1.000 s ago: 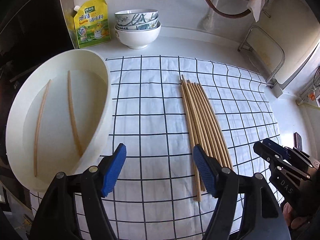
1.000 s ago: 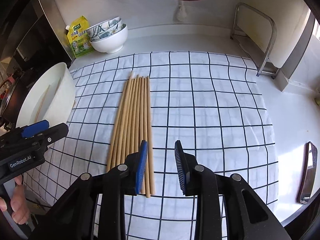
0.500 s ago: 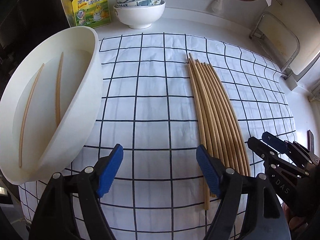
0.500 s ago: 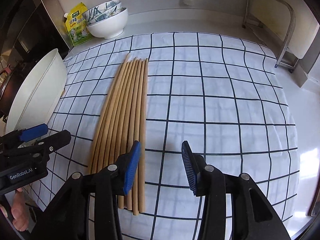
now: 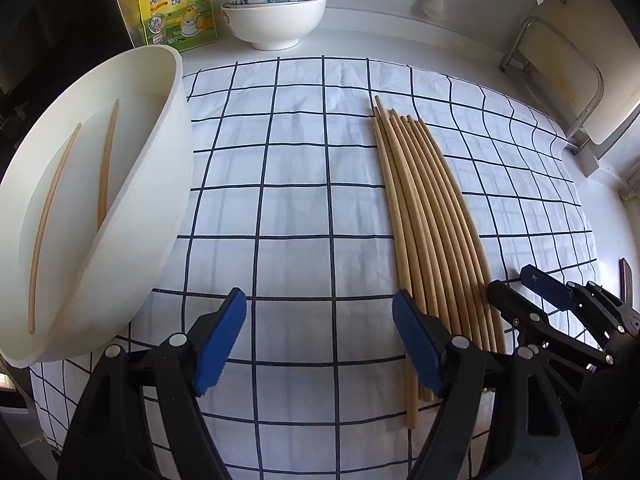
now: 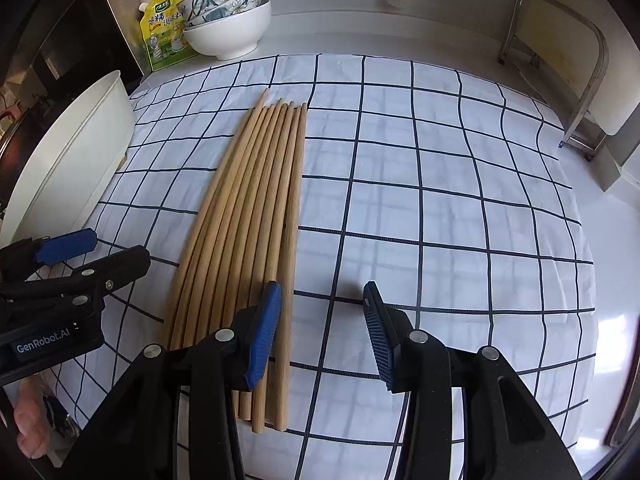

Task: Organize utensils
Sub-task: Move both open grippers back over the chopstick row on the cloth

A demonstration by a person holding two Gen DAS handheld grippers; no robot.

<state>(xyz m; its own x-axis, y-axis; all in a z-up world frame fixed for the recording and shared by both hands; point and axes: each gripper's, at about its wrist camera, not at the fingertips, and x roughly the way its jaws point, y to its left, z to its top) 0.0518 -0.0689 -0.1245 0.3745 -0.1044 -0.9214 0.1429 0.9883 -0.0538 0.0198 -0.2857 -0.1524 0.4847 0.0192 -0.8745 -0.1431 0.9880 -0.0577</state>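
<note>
Several wooden chopsticks [image 5: 428,216] lie side by side on the checked cloth [image 5: 304,208]; they also show in the right wrist view [image 6: 248,216]. Two more chopsticks [image 5: 106,164] lie inside the white oval tub [image 5: 132,240] at the left. My left gripper [image 5: 320,336] is open and empty, low over the cloth, its right finger at the left edge of the row's near ends. My right gripper [image 6: 322,328] is open and empty, its left finger over the row's right side near the near ends.
Stacked bowls [image 5: 276,12] and a yellow seasoning pouch [image 5: 178,8] stand behind the cloth. A metal rack [image 6: 560,72] stands at the right. The tub's wall [image 6: 76,160] rises at the cloth's left edge. The right gripper shows at the right in the left wrist view [image 5: 560,320].
Both grippers have moved forward and lower toward the chopsticks' near ends. The right gripper's jaws have opened wider. The chopsticks and tub have not moved.
</note>
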